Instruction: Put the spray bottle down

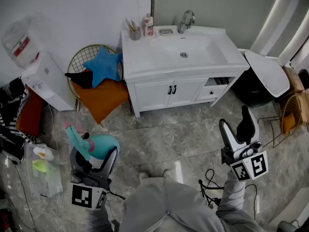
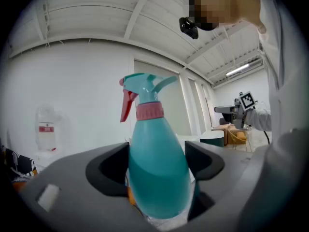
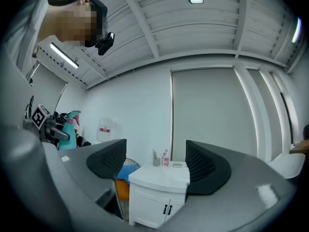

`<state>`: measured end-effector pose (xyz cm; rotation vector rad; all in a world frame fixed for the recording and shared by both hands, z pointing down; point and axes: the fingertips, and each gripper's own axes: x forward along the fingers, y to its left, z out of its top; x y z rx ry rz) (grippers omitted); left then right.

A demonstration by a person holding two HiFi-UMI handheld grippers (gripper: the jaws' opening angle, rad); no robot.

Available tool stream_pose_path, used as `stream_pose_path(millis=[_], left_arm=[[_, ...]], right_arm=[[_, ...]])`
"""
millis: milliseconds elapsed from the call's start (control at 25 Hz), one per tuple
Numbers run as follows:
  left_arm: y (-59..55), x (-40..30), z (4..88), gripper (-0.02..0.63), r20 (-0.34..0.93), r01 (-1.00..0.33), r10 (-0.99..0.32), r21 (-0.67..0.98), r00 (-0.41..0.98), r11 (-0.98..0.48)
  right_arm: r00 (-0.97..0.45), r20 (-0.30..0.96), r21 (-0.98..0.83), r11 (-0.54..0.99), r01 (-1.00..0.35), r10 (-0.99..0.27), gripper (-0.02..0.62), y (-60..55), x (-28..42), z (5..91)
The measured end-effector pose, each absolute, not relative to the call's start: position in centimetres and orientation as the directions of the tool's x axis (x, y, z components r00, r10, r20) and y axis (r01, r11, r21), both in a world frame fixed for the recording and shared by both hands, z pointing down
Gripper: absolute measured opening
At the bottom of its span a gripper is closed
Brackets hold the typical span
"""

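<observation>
A teal spray bottle (image 1: 96, 146) with a pink collar and red trigger stands between the jaws of my left gripper (image 1: 94, 162), which is shut on its body. In the left gripper view the spray bottle (image 2: 157, 170) fills the middle, nozzle up, with the left gripper (image 2: 157, 166) pressing both sides. My right gripper (image 1: 236, 129) is held at the right, open and empty. Through the right gripper (image 3: 154, 166) I see the white vanity (image 3: 159, 190) between the spread jaws, and the spray bottle (image 3: 71, 129) far left.
A white sink vanity (image 1: 178, 64) stands against the back wall with small bottles (image 1: 147, 25) and a cup on it. A wire chair with an orange cushion (image 1: 101, 98) and blue star pillow is left. A clear bin (image 1: 43, 170) and floor cables (image 1: 210, 185) lie nearby.
</observation>
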<state>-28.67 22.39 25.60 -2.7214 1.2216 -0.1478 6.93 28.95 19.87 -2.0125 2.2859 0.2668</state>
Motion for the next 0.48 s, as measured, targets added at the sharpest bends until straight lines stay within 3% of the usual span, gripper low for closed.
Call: stream_pose_path(millis=[480], left_arm=[[22.37, -28.65, 25.57, 0.410, 0.030, -0.730, -0.746, -0.180, 0.666, -0.659]], right_arm=[[-0.127, -0.175, 0.072, 0.116, -0.991, -0.976, 0.365, 29.18, 6.87, 19.81]])
